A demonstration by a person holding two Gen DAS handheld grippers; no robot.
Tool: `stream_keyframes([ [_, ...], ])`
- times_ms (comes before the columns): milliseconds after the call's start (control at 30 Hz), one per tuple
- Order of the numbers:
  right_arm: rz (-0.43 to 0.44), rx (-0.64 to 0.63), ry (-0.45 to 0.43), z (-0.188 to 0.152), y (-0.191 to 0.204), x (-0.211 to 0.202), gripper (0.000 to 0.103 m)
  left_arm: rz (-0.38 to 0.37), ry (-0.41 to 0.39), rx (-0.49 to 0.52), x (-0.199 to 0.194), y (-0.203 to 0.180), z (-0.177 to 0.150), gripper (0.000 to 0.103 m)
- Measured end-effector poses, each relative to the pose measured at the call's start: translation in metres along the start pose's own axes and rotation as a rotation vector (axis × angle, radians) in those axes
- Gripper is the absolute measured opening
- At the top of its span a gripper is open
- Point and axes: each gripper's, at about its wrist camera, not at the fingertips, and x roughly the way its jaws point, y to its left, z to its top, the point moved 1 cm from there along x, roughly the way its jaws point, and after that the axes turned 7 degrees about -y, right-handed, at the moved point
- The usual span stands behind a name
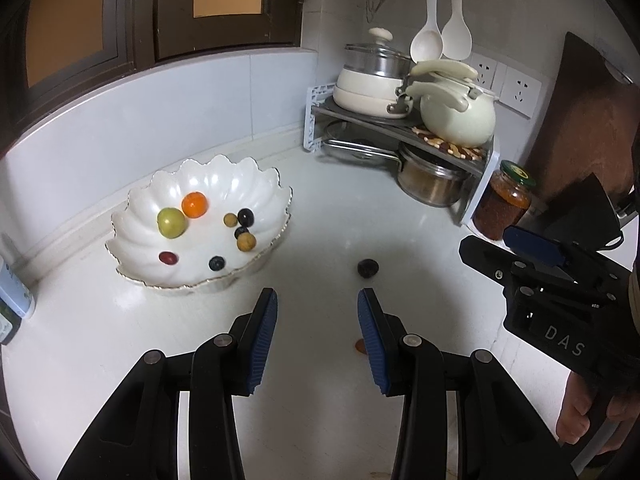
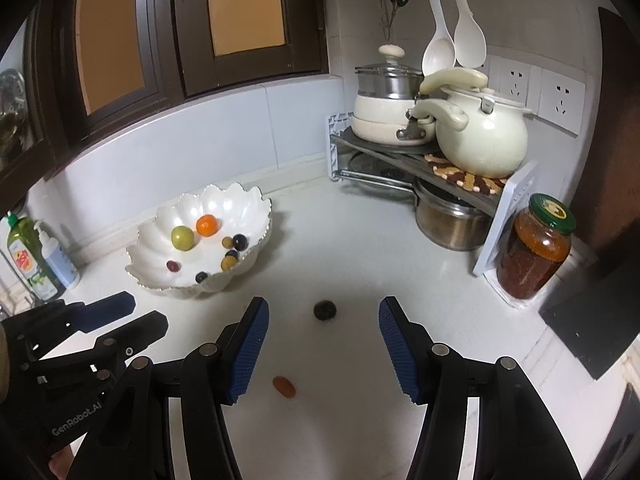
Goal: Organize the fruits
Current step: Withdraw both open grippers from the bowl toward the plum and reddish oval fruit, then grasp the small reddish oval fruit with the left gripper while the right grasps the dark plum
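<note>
I am at a white kitchen counter (image 2: 360, 240) that runs into a corner under dark-framed windows. A corner rack (image 2: 432, 168) there carries cream pots, and a jar (image 2: 534, 250) with a green lid stands just beside its near leg.

A white scalloped bowl (image 1: 208, 184) sits on the counter to my left, near the back wall. It holds an orange (image 1: 194, 205), a green fruit (image 1: 171, 222), a small red fruit (image 1: 167, 257), two tan fruits and a few dark berries, all lying loose on its floor.

Two fruits lie outside the bowl, on the bare counter. A dark round fruit (image 2: 324, 310) rests just ahead of my fingers, between bowl and rack. A small orange-red fruit (image 2: 284, 386) lies closer to me, between my right fingers in that camera and half hidden behind one finger in the left camera.

My left gripper (image 1: 317, 300) hangs above the counter with its jaws spread wide and nothing between them. My right gripper (image 2: 323, 310) is also wide apart and empty, and the dark fruit sits on the line between its tips.
</note>
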Motion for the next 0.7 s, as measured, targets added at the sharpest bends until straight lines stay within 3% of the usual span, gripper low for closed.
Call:
stream_keyframes([
  [700,0.079,-0.092,0.096,-0.027,-0.019,0.021,0.059,0.059,0.044,-0.005,0.015,-0.037,-0.044,0.041],
])
